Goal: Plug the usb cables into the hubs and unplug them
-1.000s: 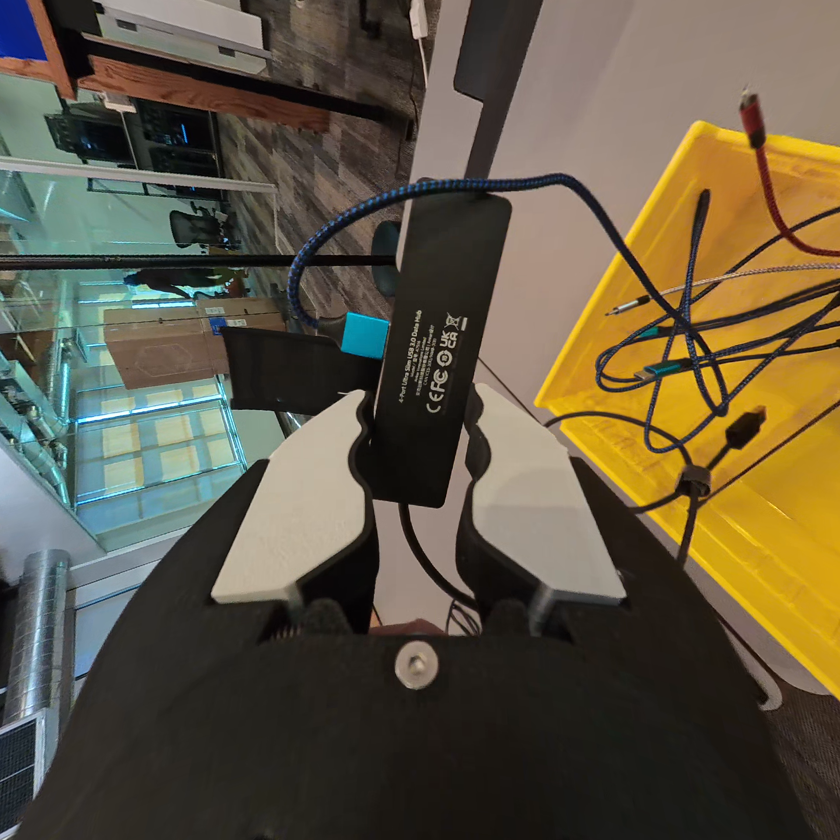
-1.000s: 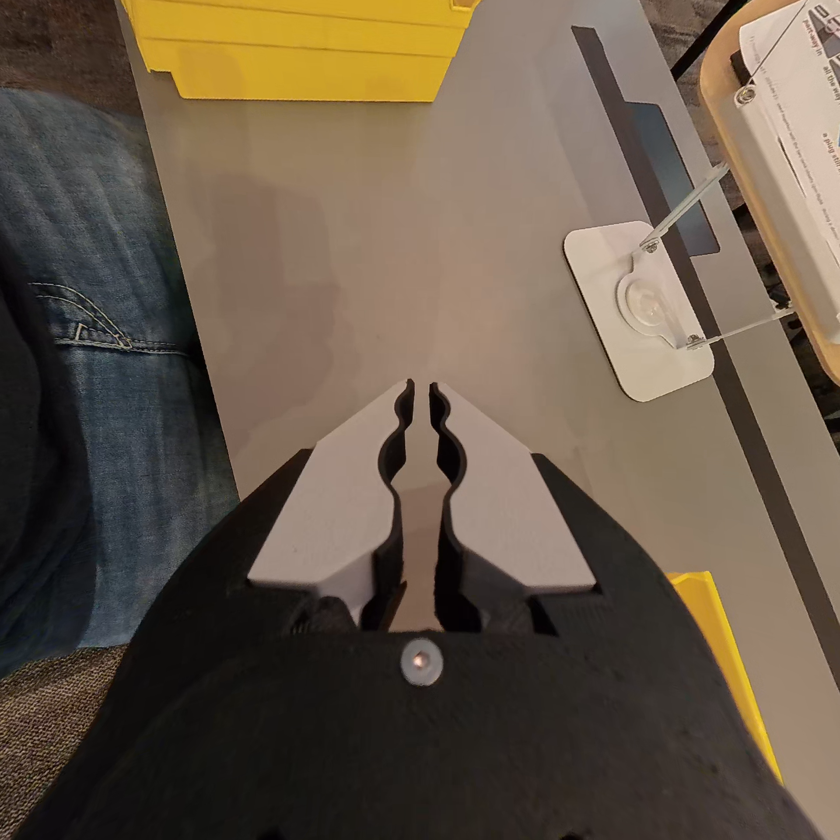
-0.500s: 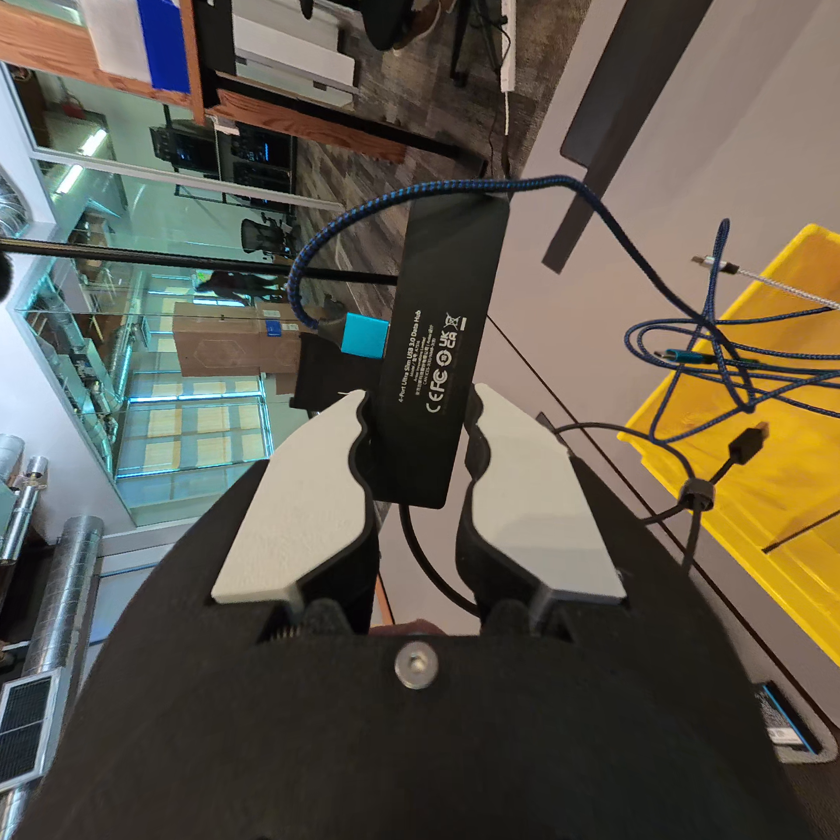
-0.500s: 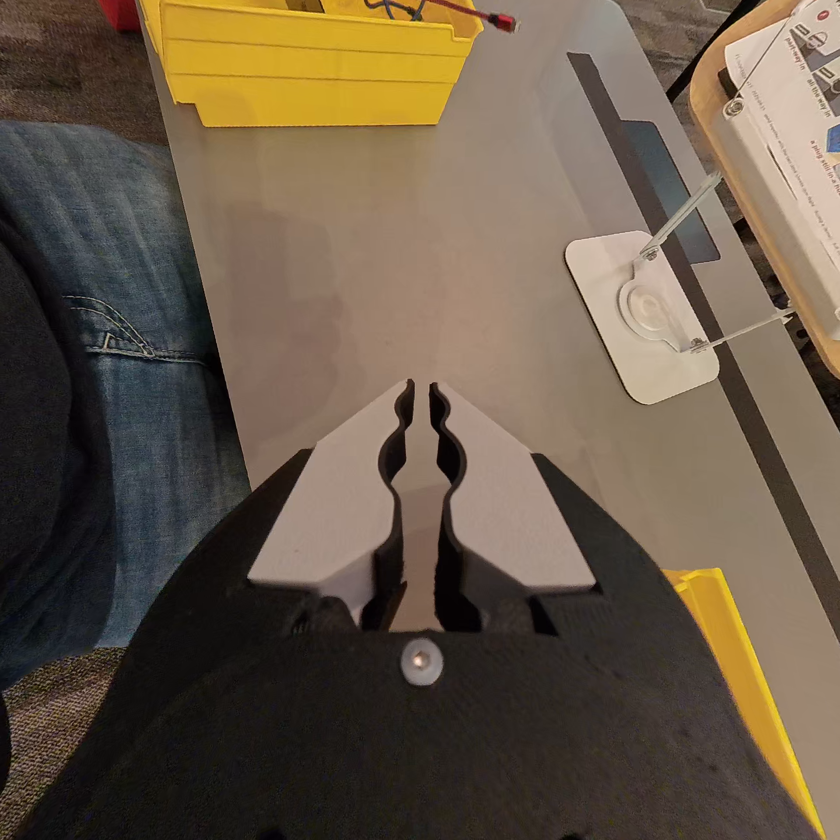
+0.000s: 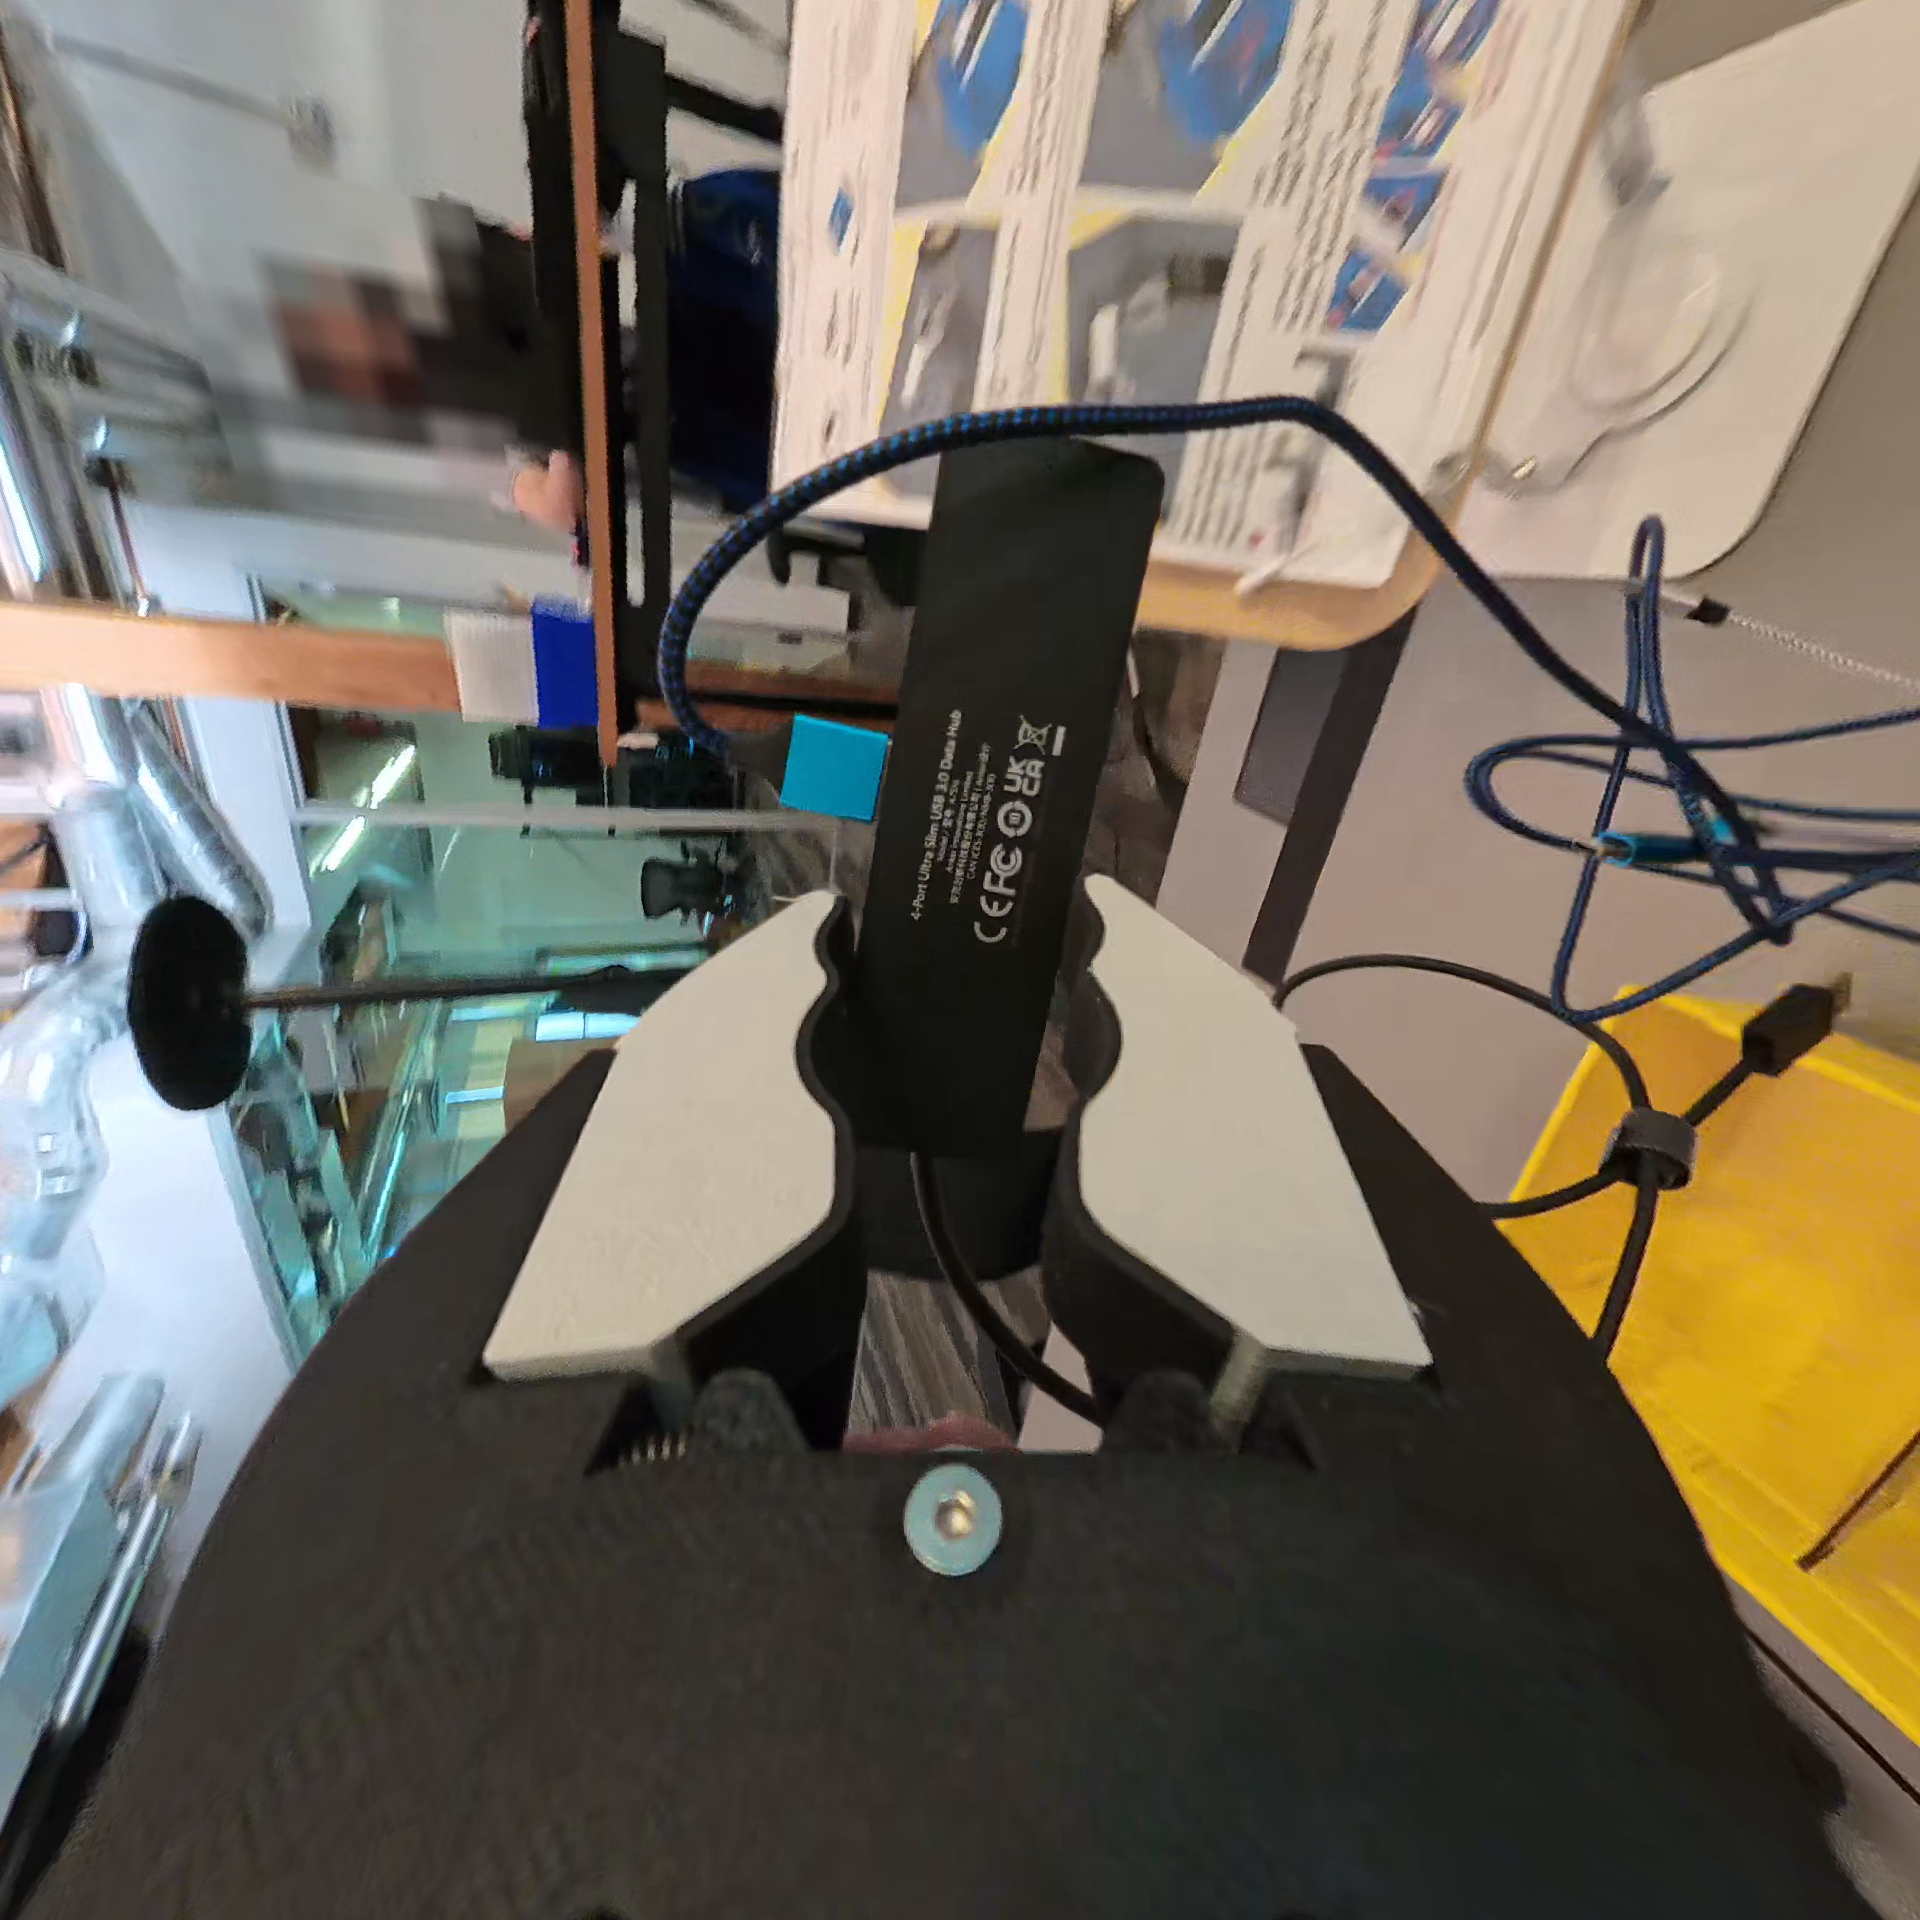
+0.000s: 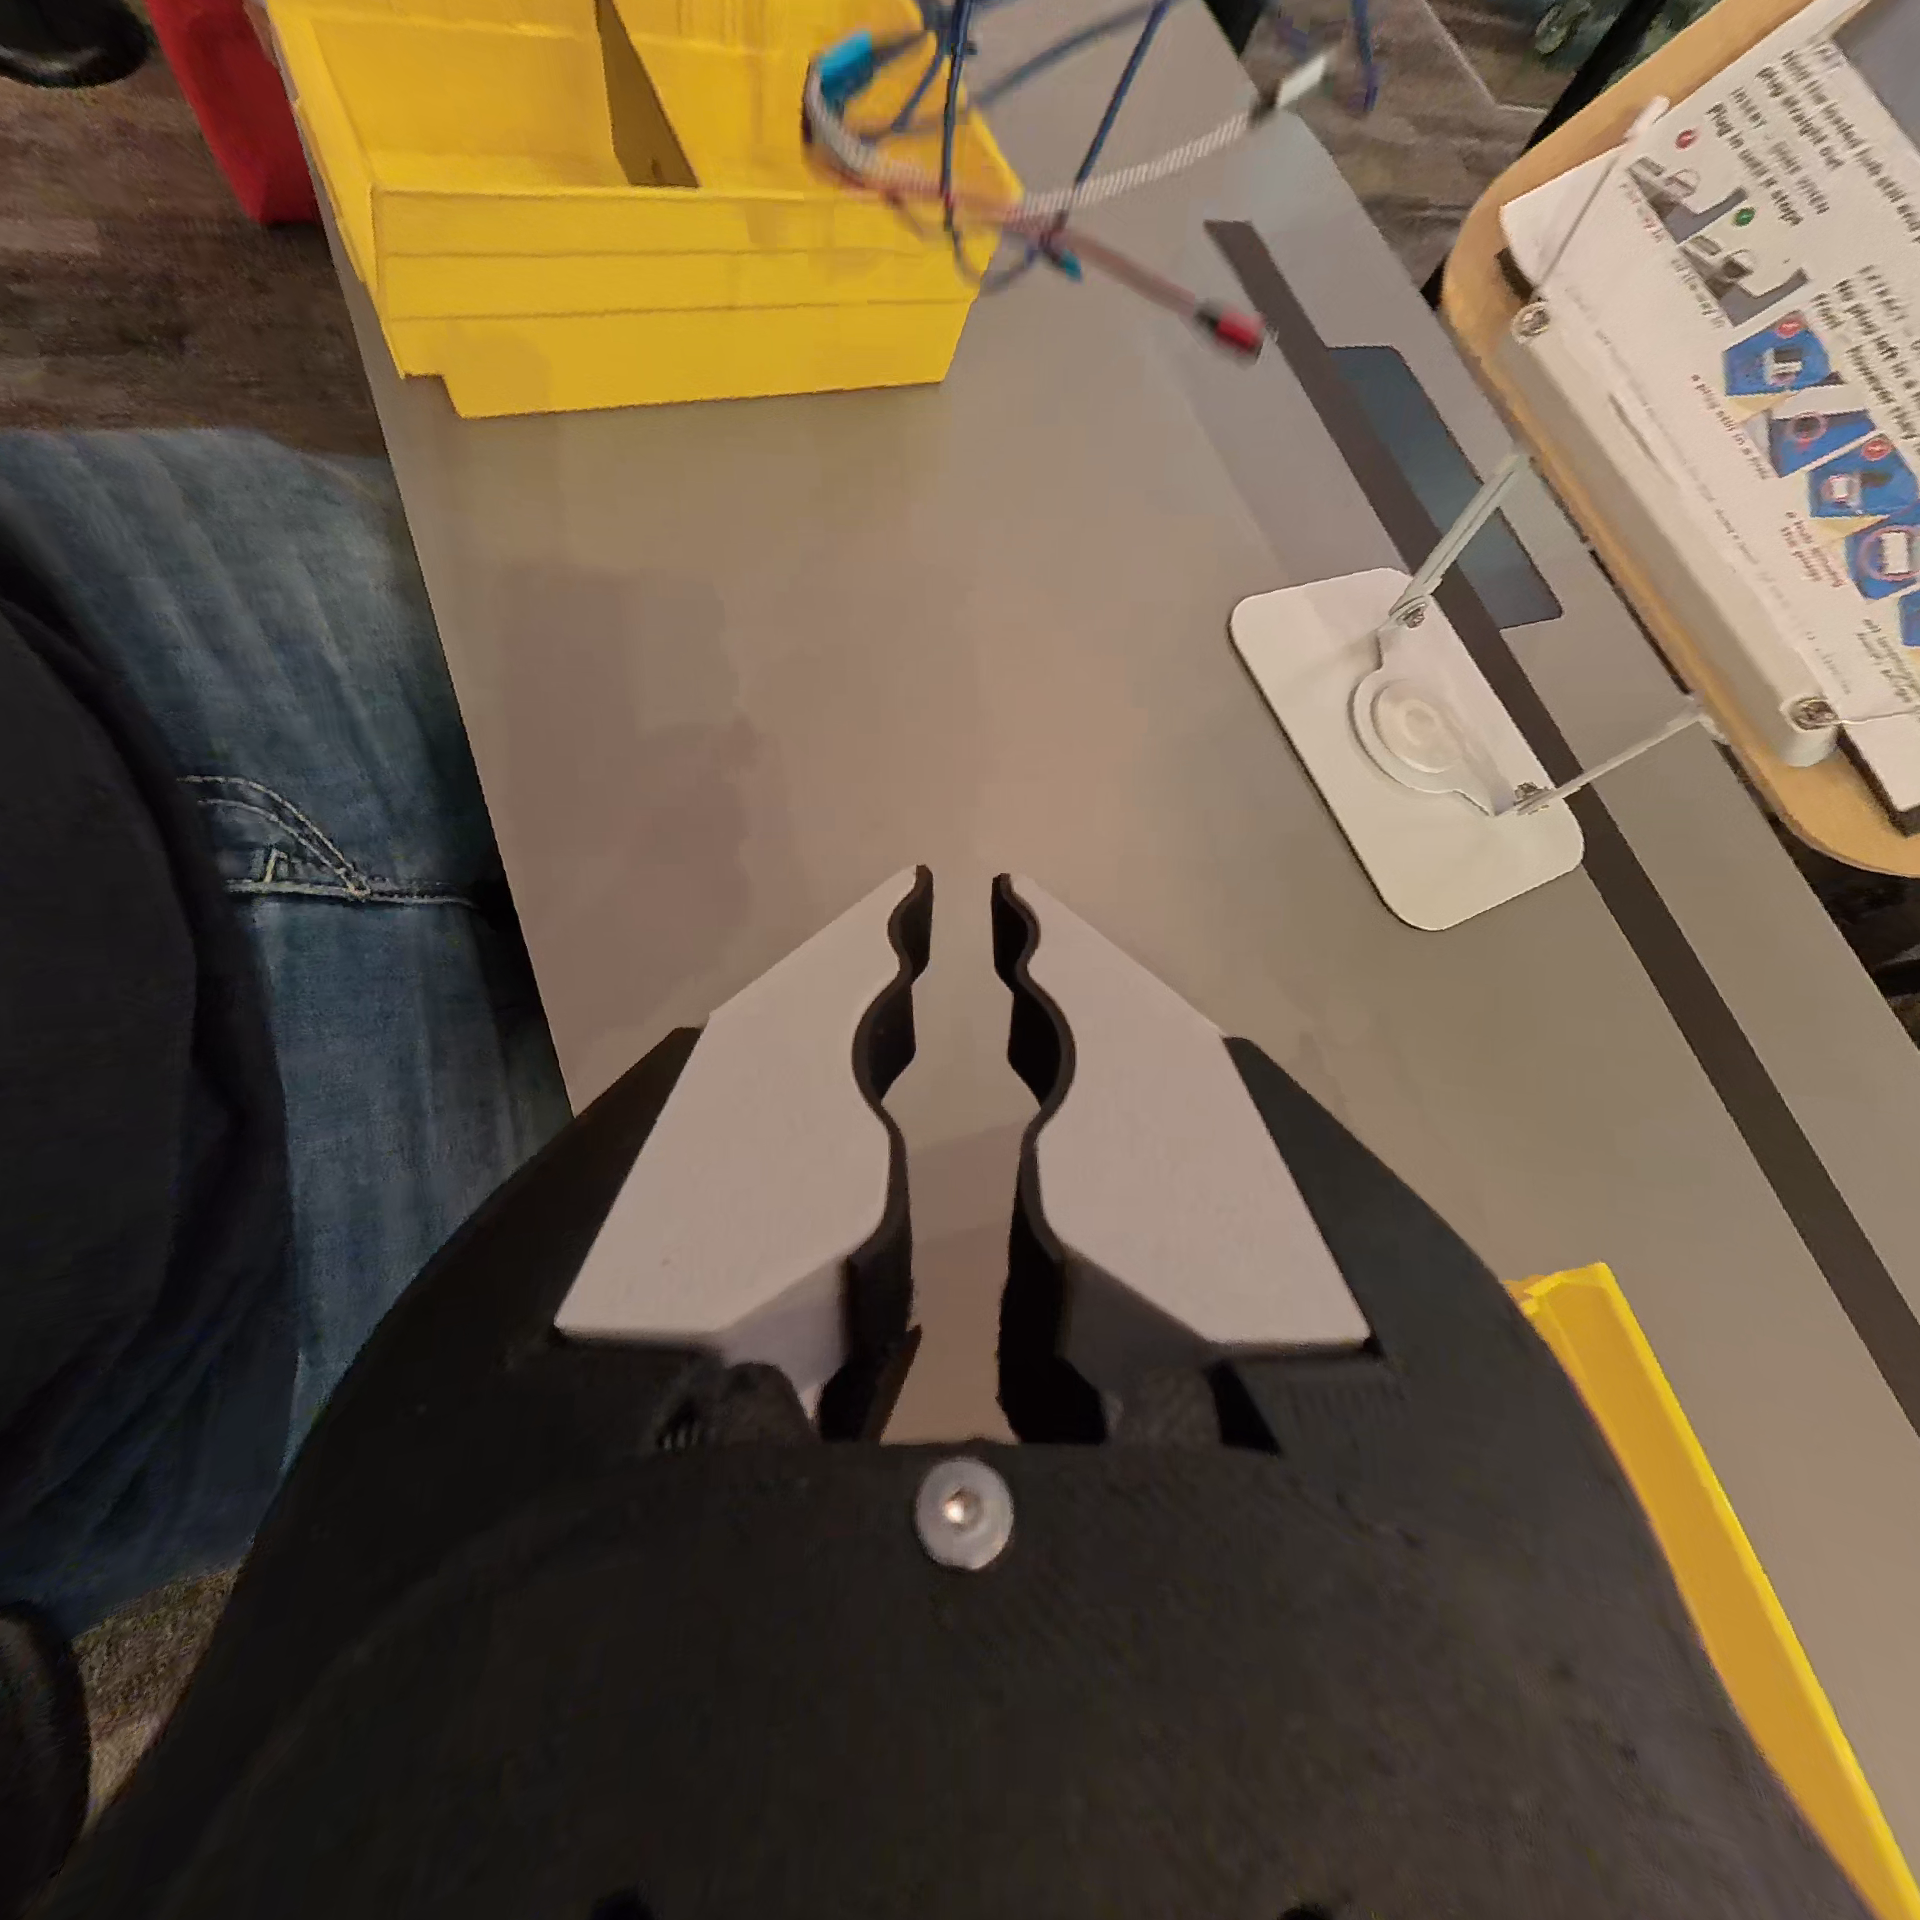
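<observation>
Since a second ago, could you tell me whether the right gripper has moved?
Yes. The right gripper has drawn back from the yellow bin: more of the bin now shows at the top of its view, and the white stand base sits lower.

The right gripper (image 6: 961,883) hovers over the bare grey table (image 6: 831,644), its jaws a narrow slit apart and empty. At eleven o'clock sits a yellow bin (image 6: 665,301) with braided cables (image 6: 1132,171) spilling out; at two o'clock, a white stand base (image 6: 1309,665) below an instruction sheet (image 6: 1756,343)
</observation>
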Demonstrator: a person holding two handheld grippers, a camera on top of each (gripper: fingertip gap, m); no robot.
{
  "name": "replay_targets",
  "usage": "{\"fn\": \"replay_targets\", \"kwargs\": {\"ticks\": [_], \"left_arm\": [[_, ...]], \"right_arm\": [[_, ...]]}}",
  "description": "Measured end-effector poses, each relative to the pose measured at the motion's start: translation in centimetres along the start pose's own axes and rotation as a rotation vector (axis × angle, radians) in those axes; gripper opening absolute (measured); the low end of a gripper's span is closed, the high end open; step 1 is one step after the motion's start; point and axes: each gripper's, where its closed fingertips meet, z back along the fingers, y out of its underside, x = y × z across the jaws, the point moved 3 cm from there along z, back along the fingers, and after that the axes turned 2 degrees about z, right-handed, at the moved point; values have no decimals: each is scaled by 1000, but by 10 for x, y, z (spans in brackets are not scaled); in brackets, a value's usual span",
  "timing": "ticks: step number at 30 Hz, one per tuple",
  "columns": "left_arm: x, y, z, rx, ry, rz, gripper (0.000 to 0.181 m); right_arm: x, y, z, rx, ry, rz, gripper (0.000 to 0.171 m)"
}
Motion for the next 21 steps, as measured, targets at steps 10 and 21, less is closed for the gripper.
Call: {"fn": "replay_targets", "kwargs": {"ticks": [10, 21], "left_arm": [[-113, -94, -47, -221, 315, -141, 37], [-258, -119, -86, -308, 627, -310, 37]], "right_arm": [[-27, -28, 28, -189, 66, -69, 18], [-42, -30, -18, -223, 81, -173, 38]]}}
